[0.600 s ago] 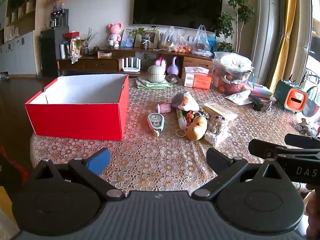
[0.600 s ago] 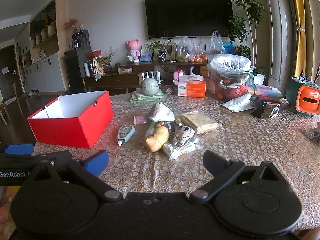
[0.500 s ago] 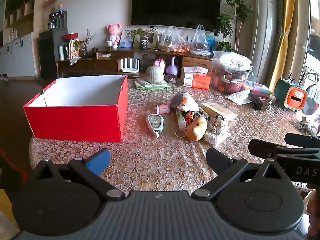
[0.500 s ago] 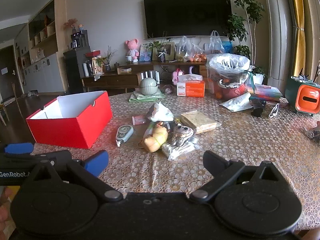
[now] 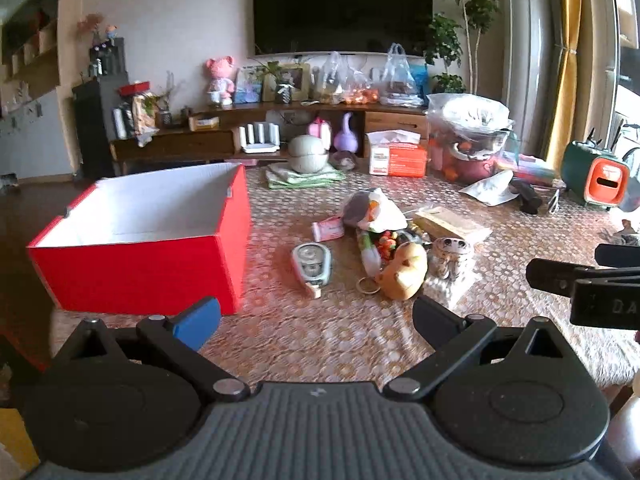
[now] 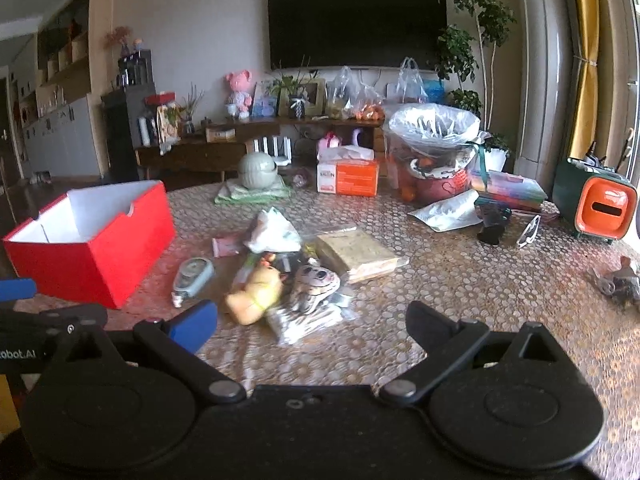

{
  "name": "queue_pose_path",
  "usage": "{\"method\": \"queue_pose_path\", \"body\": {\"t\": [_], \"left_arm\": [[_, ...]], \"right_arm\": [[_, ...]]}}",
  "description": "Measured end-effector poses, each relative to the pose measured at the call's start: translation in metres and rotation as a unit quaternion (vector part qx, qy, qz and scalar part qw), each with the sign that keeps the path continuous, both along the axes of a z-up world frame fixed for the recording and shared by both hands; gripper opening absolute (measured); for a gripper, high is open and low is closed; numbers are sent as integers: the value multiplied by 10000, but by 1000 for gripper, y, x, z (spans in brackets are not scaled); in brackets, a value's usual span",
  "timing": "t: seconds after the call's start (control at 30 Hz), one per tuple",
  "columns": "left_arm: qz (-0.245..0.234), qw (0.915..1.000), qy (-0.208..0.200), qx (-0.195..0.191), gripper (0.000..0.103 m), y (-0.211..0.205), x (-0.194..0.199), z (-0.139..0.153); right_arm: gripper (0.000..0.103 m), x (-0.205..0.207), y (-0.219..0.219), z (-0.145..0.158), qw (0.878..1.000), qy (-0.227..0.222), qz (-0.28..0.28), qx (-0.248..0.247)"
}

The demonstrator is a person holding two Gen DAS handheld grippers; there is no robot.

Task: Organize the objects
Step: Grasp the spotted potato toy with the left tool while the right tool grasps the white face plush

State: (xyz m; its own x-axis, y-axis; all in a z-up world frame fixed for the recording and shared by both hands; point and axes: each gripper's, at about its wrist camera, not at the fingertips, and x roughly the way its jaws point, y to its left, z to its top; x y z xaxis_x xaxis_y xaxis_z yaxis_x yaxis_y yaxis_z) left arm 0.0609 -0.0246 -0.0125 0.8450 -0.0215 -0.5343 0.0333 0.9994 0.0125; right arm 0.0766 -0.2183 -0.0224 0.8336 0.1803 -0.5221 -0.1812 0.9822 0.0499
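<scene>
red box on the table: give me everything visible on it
The red box is an open, lidless rectangular carton, apparently cardboard, red outside and white inside. It sits upright and flat on the patterned tablecloth at the table's left side. The part of its interior that shows holds nothing. One rim has a small notch, clearer in the right wrist view. Nothing touches it; the nearest item, a grey tape dispenser, lies apart to its right.

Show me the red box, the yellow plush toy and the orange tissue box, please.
red box (image 5: 136,272): left wrist view, on its front wall.
yellow plush toy (image 6: 256,292): right wrist view, on its body.
orange tissue box (image 6: 354,178): right wrist view, on its front face.
</scene>
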Motion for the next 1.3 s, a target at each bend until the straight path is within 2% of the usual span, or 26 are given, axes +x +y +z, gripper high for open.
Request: {"method": "queue_pose_path", "body": {"t": [0.23, 0.4, 0.87, 1.07, 1.13, 1.2, 1.23, 1.3], "left_arm": [[-382, 9991, 171, -22, 103, -19, 44, -14], [-640, 9975, 113, 261, 103, -42, 71, -29], [-686, 9964, 391, 311, 103, -58, 130, -71], [-798, 9953, 480, 265, 95, -61, 142, -82], [-840, 9948, 506, 259, 88, -63, 145, -84], [-917, 9942, 526, 199, 87, -64, 148, -86], [-925, 9941, 519, 216, 83, -65, 149, -86], [-982, 9937, 507, 204, 79, -66, 150, -86]], "right_arm": [[100, 45, -6, -13, 9996, 218, 62, -168], [99, 74, 1, -27, 9985, 391, 177, -346], [98, 127, 11, -53, 9964, 719, 295, -324], [97, 134, 16, -59, 9960, 695, 419, -369], [96, 135, 18, -60, 9958, 675, 463, -410], [94, 137, 20, -62, 9957, 681, 487, -409], [93, 138, 20, -63, 9956, 700, 489, -395], [85, 141, 20, -65, 9951, 767, 491, -378]]}}
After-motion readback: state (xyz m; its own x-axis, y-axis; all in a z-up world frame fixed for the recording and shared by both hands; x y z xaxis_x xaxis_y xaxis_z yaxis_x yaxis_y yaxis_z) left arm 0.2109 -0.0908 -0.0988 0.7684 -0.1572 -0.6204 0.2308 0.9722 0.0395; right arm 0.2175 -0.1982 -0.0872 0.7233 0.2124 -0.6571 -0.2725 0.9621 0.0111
